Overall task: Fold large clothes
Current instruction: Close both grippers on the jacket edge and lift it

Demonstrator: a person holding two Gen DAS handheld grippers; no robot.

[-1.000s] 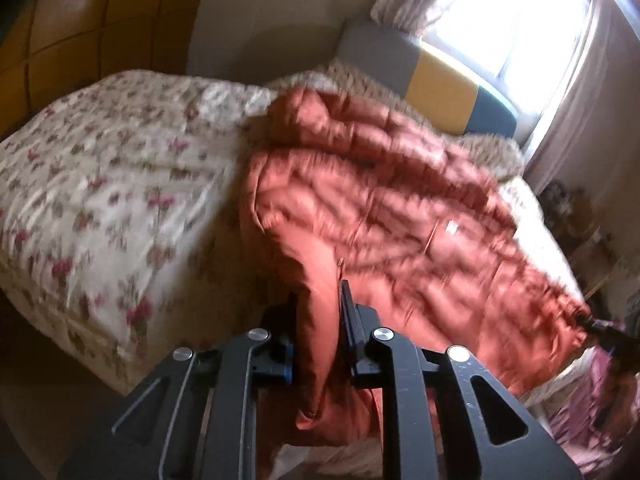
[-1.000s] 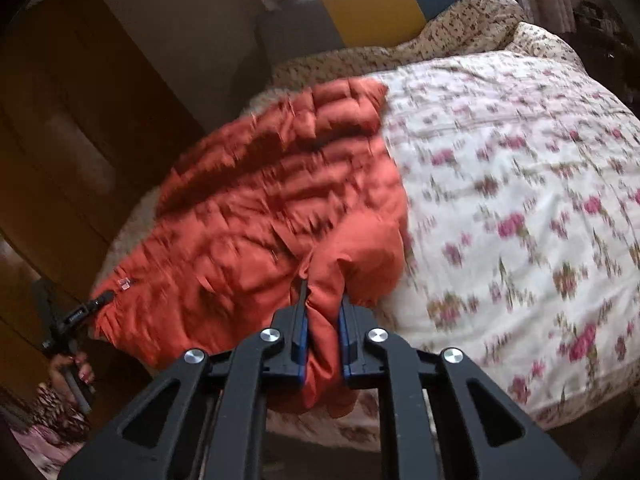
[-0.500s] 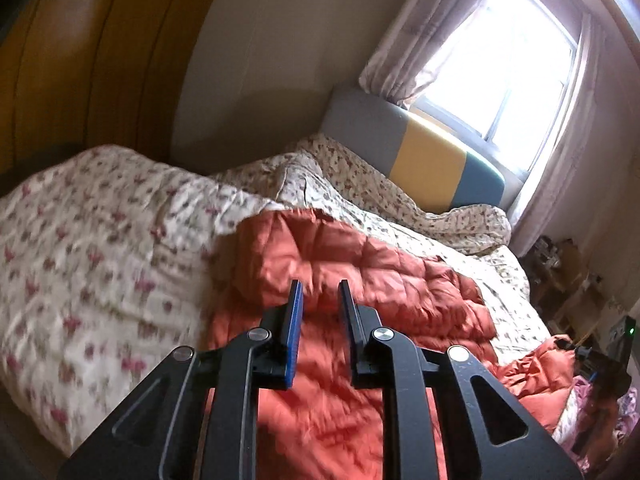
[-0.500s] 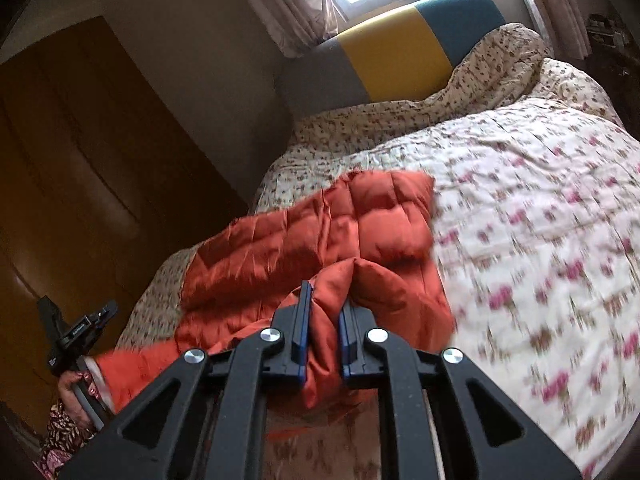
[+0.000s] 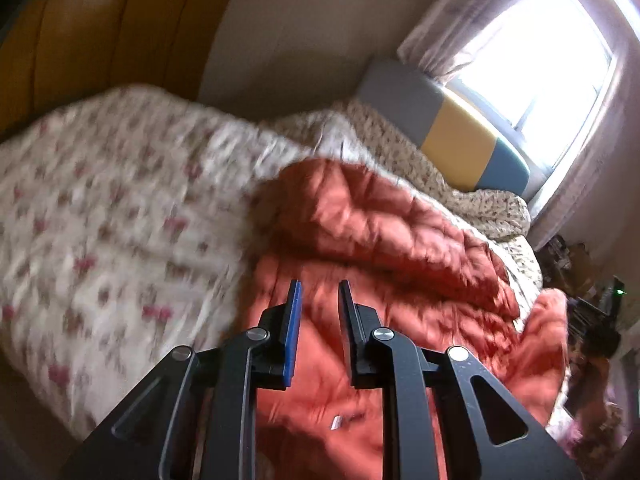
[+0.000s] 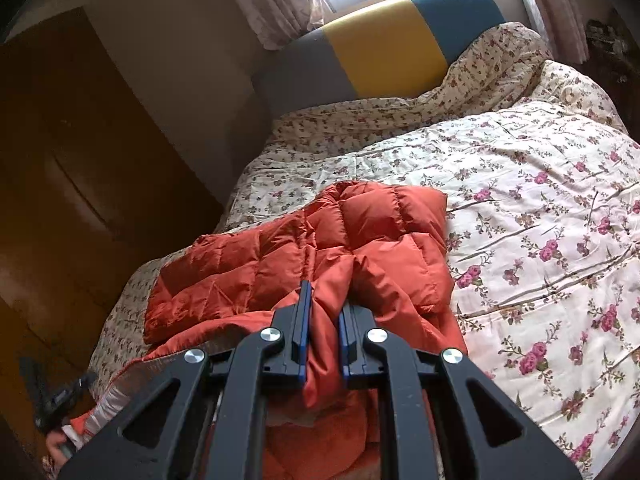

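An orange-red quilted puffer jacket lies on a floral bedspread, partly folded over itself. My right gripper is shut on a fold of the jacket's edge near the bed's front. In the left wrist view the jacket spreads ahead and below. My left gripper is open and empty, hovering just above the jacket. The other gripper shows at the far right there, by the jacket's corner.
The bed has a grey, yellow and blue headboard under a bright curtained window. A wooden wardrobe stands along the bed's left side. Dark clutter sits by the bed's right side. A rumpled floral duvet lies near the headboard.
My left gripper has let go of the jacket's edge, opened and risen above the jacket. My right gripper keeps its hold and has carried its fold forward over the jacket.
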